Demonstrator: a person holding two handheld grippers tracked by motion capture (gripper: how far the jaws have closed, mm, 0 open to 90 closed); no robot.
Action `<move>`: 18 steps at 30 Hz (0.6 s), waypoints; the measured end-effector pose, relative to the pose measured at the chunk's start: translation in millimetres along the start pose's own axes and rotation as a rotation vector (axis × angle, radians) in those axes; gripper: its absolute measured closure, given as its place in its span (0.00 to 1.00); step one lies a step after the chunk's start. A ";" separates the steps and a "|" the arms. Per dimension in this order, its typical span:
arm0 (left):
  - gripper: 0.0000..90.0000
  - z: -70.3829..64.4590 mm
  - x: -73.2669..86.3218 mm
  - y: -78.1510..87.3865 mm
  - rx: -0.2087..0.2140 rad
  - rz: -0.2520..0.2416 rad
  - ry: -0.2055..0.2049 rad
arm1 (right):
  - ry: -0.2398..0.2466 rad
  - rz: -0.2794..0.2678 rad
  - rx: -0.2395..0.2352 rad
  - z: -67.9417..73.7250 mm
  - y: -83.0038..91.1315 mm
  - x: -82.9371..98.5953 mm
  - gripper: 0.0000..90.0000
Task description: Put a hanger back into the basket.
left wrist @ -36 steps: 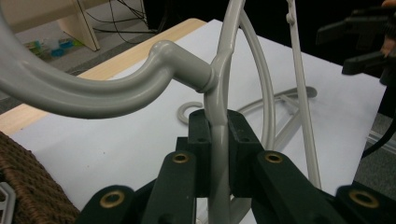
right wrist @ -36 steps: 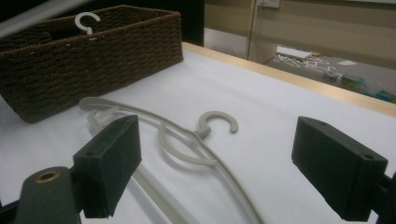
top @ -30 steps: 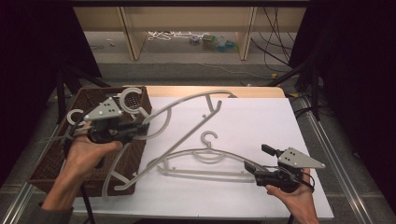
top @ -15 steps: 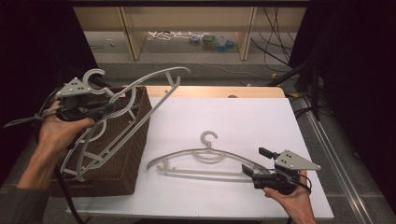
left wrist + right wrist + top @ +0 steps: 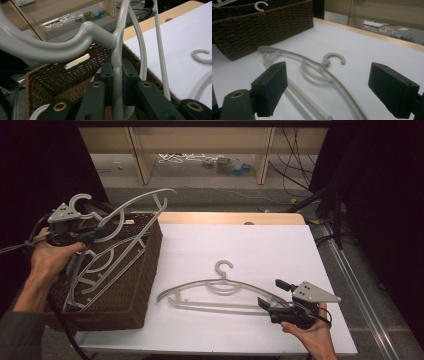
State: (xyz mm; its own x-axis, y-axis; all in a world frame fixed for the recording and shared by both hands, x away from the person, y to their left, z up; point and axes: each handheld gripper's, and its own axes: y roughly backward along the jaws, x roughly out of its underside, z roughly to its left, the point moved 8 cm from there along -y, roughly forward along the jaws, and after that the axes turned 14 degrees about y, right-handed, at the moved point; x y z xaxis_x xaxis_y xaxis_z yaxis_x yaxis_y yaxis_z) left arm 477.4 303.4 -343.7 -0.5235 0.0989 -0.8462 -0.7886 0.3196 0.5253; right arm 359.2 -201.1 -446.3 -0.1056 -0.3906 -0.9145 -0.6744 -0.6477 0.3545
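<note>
Around the table: shelf, cords, stand and rail

The table (image 5: 280,245) has a white top with a strip of bare wood (image 5: 225,217) along its far edge; beyond that edge, on the floor, stands a low wooden shelf (image 5: 137,150), with a tangle of white cord (image 5: 177,158) and a few small coloured things (image 5: 227,164) on its bottom board, and black cables (image 5: 287,145) hanging at its right end; a thin pale cable (image 5: 250,196) runs across the floor between shelf and table; off the table's far right corner spread the black legs of a stand (image 5: 320,200); a metal rail (image 5: 357,285) runs along the table's right side; dark curtains (image 5: 385,195) close off both sides.
</note>
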 end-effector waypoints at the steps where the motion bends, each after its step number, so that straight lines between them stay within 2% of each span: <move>1: 0.91 3.4 1.1 -0.6 -0.002 -0.004 0.003 | -0.018 0.010 -0.008 1.5 0.3 0.4 0.18; 3: 0.91 10.8 3.4 -0.7 -0.019 0.000 -0.010 | -0.017 0.009 -0.008 1.5 0.0 0.4 0.18; 6: 0.91 19.1 7.0 -1.8 -0.037 0.002 -0.001 | -0.019 0.010 -0.011 1.7 -0.4 1.2 0.18; 7: 0.91 23.6 9.5 -2.1 -0.046 0.009 -0.013 | -0.020 0.011 -0.012 1.6 -0.5 1.1 0.18; 10: 0.91 31.7 15.0 -4.5 -0.062 0.006 -0.001 | -0.025 -0.001 -0.022 3.2 -2.2 1.4 0.18; 11: 0.91 33.7 17.0 -5.1 -0.066 0.010 -0.002 | -0.012 0.001 -0.010 1.1 -2.1 1.7 0.18; 13: 0.91 38.9 24.7 -7.9 -0.076 0.030 -0.028 | -0.023 0.014 -0.008 1.7 -1.9 2.2 0.18; 16: 0.91 47.0 35.0 -8.8 -0.094 0.073 -0.052 | -0.011 0.013 -0.012 1.5 -2.2 3.1 0.18; 18: 0.91 48.2 39.6 -11.1 -0.089 0.050 -0.015 | -0.022 0.019 -0.016 2.1 -2.0 3.0 0.18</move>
State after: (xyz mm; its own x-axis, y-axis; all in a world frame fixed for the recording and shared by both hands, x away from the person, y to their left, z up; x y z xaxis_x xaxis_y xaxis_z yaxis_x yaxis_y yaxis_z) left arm 480.9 349.2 -387.3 -0.5582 0.1272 -0.8199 -0.7878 0.2287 0.5719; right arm 358.7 -199.6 -450.2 -0.1344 -0.3884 -0.9117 -0.6602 -0.6510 0.3746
